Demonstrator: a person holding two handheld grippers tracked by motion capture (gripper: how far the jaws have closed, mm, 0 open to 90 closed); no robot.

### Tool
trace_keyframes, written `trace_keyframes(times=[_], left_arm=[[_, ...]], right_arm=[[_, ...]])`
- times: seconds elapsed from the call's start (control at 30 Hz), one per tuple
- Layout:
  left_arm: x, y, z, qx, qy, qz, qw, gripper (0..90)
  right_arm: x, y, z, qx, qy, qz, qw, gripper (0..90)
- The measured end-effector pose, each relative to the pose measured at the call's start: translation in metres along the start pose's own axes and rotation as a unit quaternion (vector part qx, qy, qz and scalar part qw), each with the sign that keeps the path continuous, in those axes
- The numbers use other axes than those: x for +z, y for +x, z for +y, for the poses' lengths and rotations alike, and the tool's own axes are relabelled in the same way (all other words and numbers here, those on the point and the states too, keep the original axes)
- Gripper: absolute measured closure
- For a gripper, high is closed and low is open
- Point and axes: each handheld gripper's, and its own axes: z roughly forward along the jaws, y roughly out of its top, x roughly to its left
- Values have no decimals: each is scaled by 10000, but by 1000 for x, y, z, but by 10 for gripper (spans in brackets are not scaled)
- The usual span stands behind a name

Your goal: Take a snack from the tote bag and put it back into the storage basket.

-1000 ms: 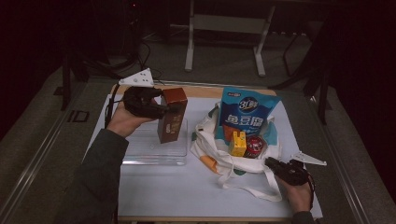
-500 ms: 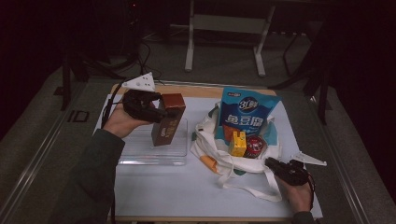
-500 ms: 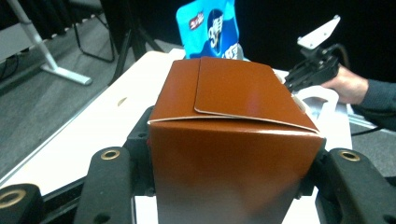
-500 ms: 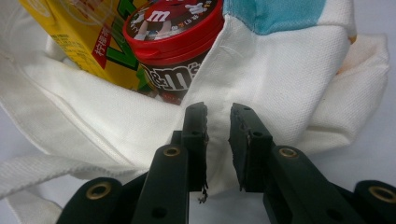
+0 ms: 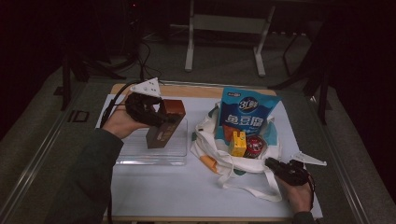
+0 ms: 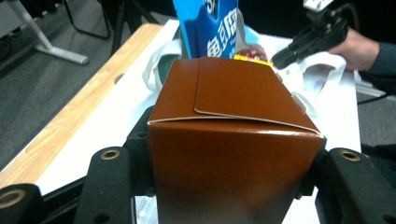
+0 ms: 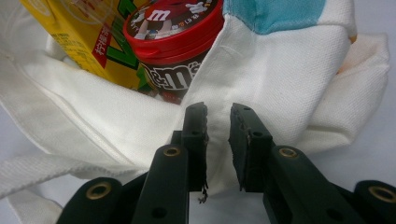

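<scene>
- My left claw (image 5: 161, 122) is clamping a brown box (image 5: 163, 125) by its two sides, holding it tilted over the clear tray (image 5: 140, 156).
- Compared with a second ago, the box is leaning further over, its top tipping towards the bag; I judge I am carrying it there.
- The box is smooth, glossy card with a tucked flap.
- My right claw (image 7: 218, 122) is pinching the white bag's (image 5: 224, 161) woven cloth rim, keeping the bag open.
- Inside are a blue pouch (image 5: 247, 112), a yellow carton (image 5: 238, 142) and a red-lidded tub (image 5: 254, 145).

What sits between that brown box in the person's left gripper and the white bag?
In the high view, the brown box hangs over the clear tray; between it and the white bag lie the tray's right wall and a bare strip of white table cover.
</scene>
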Motion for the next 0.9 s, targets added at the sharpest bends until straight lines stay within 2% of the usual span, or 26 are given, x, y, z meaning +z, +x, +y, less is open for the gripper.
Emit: trace_keyframes(times=[0.37,0.9], left_arm=[[7,-1,-2,117,393,-31,9992,433],[19,0,-8,250,973,-130,9949,432]], right_arm=[[0,0,0,-6,12,-5,10000,762],[0,1,0,-5,25,-5,10000,762]])
